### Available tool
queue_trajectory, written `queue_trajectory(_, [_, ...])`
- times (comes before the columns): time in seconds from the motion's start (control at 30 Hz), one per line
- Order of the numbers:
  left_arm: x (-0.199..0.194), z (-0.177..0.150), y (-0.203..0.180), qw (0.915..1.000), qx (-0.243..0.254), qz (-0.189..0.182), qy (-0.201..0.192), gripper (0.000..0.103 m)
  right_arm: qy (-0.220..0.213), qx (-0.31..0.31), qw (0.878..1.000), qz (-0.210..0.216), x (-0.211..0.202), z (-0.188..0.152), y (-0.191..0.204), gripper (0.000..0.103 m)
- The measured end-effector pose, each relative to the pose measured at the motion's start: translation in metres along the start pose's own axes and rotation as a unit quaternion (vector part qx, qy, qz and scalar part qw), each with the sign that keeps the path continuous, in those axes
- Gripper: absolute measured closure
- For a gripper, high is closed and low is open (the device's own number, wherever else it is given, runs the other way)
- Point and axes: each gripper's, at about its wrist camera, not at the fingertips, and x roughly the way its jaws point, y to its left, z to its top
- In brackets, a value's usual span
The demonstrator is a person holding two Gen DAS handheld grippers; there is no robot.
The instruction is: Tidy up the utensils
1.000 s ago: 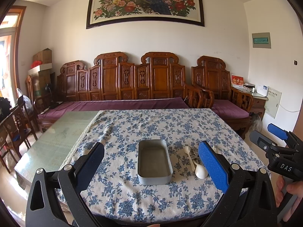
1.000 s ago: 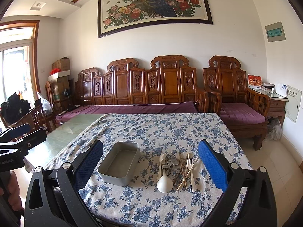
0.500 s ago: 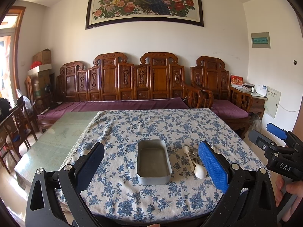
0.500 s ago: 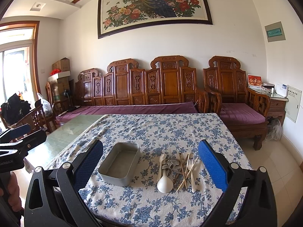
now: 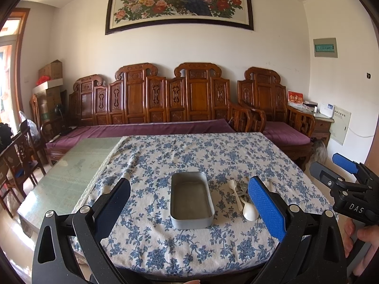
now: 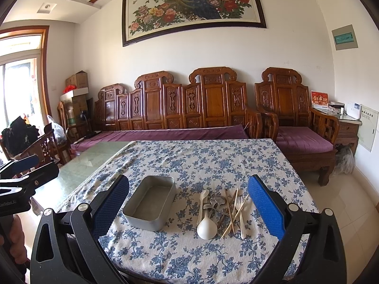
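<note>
Barely anything has changed over the last second: both views are nearly identical to the earlier ones, just a tiny drift in framing. So I read this as the start, nothing sorted yet.

Left gripper [image 5: 189, 203] is wide open, holding nothing, hovering back from the near table edge and lined up on the metal tin [image 5: 191, 201]. Right gripper [image 6: 188, 203] is also fully spread and empty, hovering short of the table [image 6: 213, 158], with the utensil pile between its fingers in view.

The tin sits near the front middle of the floral tablecloth [image 6: 189, 255], and it's empty. The utensil pile [image 6: 221, 209] lies just to its right, not touching it:
- white soup spoon [image 6: 206, 229] nearest me, bowl toward the camera
- white plastic spoon [image 6: 203, 203] beside it
- metal spoons [image 6: 216, 202] in the middle, overlapping
- wooden chopsticks [image 6: 233, 213] crossed over the heap
- white plastic fork [image 6: 240, 210] on the right side

From the left wrist view only the white spoons show; the right pad hides the rest.

My call: the next move is the right gripper descending on the pile. The soup spoon looks easiest, since it's on the outside. The chopsticks are crossed over the fork and metal spoons, so grabbing one may drag its neighbours. The thin sticks lie flat on the cloth and will likely need a low, square pinch.
</note>
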Motion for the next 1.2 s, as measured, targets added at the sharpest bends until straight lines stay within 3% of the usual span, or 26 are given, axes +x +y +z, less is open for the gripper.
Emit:
queue_trajectory(0.27, [0.042, -0.016, -0.003, 0.9984, 0.012, -0.021, 0.05, 0.007, 0.026, -0.001, 1.0, -0.01, 0.033, -0.019, -0.028, 0.004])
queue_trajectory(0.57, [0.097, -0.03, -0.022, 0.9944, 0.038, -0.047, 0.087, 0.007, 0.081, 0.012, 0.996, -0.026, 0.097, -0.042, -0.076, 0.03])
queue_trajectory(0.87, [0.147, -0.036, -0.045, 0.9879, 0.057, -0.083, 0.118, 0.007, 0.123, 0.023, 0.991, -0.038, 0.154, -0.051, -0.119, 0.045])
queue_trajectory(1.2, [0.196, -0.055, -0.072, 0.9782, 0.077, -0.104, 0.163, 0.015, 0.203, 0.037, 0.978, 0.006, 0.229, -0.098, -0.141, 0.068])
